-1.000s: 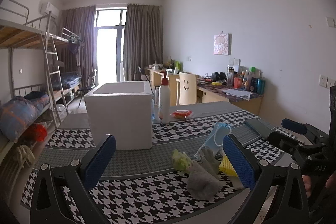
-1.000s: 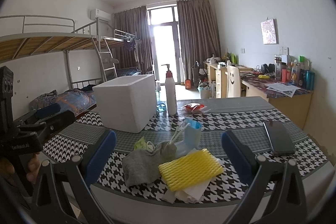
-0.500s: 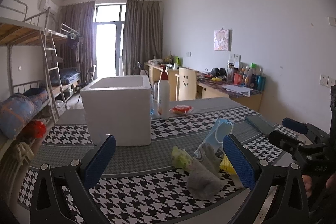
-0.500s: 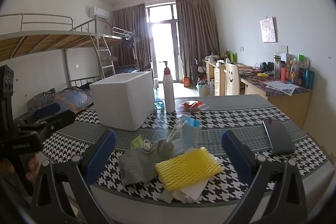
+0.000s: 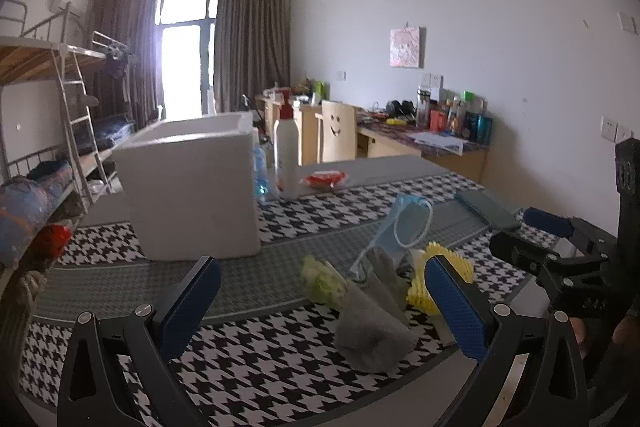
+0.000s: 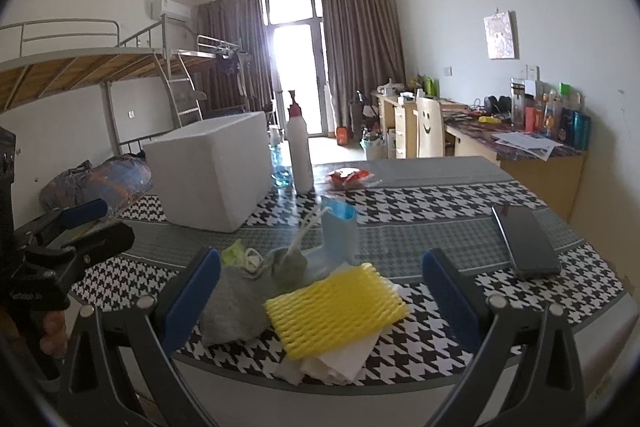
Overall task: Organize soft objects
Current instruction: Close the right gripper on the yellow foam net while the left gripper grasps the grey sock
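A pile of soft things lies near the table's front edge: a grey sock (image 6: 236,301) (image 5: 370,323), a yellow foam net (image 6: 334,307) (image 5: 448,267), a blue face mask (image 6: 340,231) (image 5: 406,227), a yellow-green cloth (image 5: 320,277) and white tissue (image 6: 336,363). A white foam box (image 5: 192,195) (image 6: 212,167) stands open-topped behind them. My left gripper (image 5: 320,303) is open and empty just in front of the pile. My right gripper (image 6: 320,291) is open and empty, its fingers either side of the foam net, short of it.
A white pump bottle (image 6: 300,155) and a red packet (image 6: 348,177) stand behind the pile. A dark phone (image 6: 524,241) lies at the right. The table has a houndstooth cloth (image 5: 256,367). A bunk bed stands at the left, desks along the right wall.
Both grippers have drifted slightly closer to the pile, and the left view has turned a little. Both stay open and empty. Nothing on the table has moved.
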Tool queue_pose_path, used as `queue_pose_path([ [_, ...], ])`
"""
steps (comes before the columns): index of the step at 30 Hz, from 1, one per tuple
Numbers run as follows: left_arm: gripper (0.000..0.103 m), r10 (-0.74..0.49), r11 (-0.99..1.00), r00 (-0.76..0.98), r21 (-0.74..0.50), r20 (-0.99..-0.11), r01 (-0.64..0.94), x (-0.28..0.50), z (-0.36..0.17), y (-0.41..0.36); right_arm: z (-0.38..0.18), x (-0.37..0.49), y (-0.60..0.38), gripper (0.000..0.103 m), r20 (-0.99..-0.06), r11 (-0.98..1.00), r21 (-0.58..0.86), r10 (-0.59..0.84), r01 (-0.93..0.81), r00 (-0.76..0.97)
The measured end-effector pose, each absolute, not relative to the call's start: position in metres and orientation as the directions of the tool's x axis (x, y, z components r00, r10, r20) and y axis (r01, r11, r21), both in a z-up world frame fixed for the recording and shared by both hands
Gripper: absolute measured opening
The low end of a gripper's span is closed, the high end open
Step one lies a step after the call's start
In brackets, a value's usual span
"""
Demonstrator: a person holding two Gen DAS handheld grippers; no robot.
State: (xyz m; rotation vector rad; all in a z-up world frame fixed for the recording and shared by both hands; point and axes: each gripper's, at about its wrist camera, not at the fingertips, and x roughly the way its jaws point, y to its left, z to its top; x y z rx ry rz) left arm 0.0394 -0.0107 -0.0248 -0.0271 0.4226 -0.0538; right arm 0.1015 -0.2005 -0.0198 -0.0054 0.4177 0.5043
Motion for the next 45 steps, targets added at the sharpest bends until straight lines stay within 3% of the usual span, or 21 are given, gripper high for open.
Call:
queue_pose_path([
  [12, 0.102, -0.105, 0.994, 0.859, -0.032, -0.502, 0.103, 0.059, -0.049, -0.032, -0.038, 0.111, -0.205, 0.102, -0.465, 0.892, 0.108, 0.436, -0.439, 0.771],
  [27, 0.102, -0.098, 0.995, 0.833, -0.037, -0.544, 0.093, 0.07, -0.061, -0.032, -0.06, 0.129, -0.201, 0.101, -0.54, 0.882, 0.138, 0.448, -0.45, 0.712],
  [41, 0.102, -0.113, 0.993, 0.817, -0.044, -0.565, 0.106, 0.078, -0.066, -0.032, -0.075, 0.147, -0.199, 0.072, -0.615, 0.864, 0.2, 0.477, -0.461, 0.628],
  [45, 0.102, -0.116, 0.993, 0.814, -0.045, -0.569, 0.11, 0.079, -0.067, -0.034, -0.08, 0.149, -0.199, 0.056, -0.638, 0.87, 0.187, 0.46, -0.456, 0.617],
])
